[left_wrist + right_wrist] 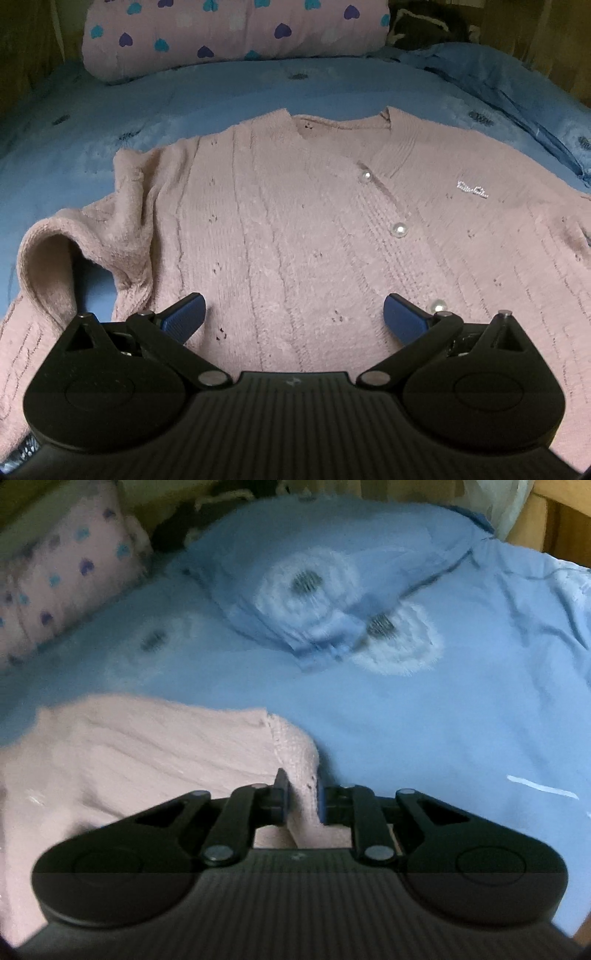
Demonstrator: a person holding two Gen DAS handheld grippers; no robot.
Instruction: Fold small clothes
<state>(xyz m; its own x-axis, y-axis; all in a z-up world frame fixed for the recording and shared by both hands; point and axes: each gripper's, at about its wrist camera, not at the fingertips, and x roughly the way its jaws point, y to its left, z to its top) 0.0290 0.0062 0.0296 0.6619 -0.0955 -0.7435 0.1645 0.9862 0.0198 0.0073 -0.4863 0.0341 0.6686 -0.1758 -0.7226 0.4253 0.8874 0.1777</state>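
I see a pink cardigan [295, 229] lying flat, front up, on the blue bed sheet [155, 99], collar at the far side and pearl buttons [399, 230] running down its placket. Its left sleeve [74, 251] is bunched and arched up off the sheet. My left gripper [293, 317] hangs over the cardigan's near part with its jaws spread wide and nothing between them. My right gripper [303, 801] sits at the cardigan's right edge [295, 753]; its jaws are drawn nearly together and pinch a fold of the pink knit. Beyond lie a blue pillow [314, 576] and, far left, a pink pillow with hearts [236, 33].
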